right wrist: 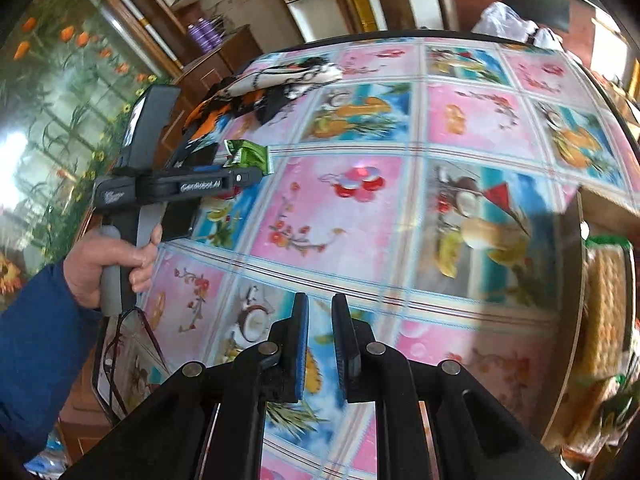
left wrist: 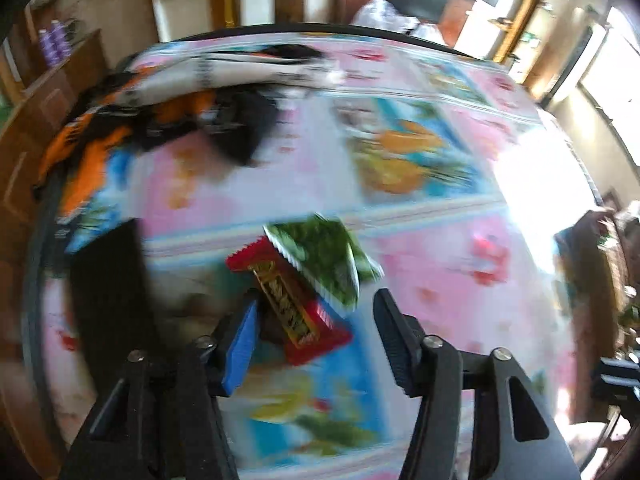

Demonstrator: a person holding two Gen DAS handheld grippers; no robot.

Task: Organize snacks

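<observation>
On the surface (left wrist: 440,264), just ahead of the left gripper (left wrist: 316,332), a red bar (left wrist: 296,304) lay with a green packet (left wrist: 328,256) overlapping its far end at about 1 o'clock. The left jaws were spread, with the near end of the bar between them, but the pads did not press on it. The picture was blurred, so the aim was probably not settled. If the jaws closed now, they might catch only a corner, or pinch the packet together with the bar and drag both. The right gripper (right wrist: 320,344), its jaws pressed almost together on nothing, hung over bare cloth. A basket (right wrist: 608,304) waited at 3 o'clock past the surface edge.
</observation>
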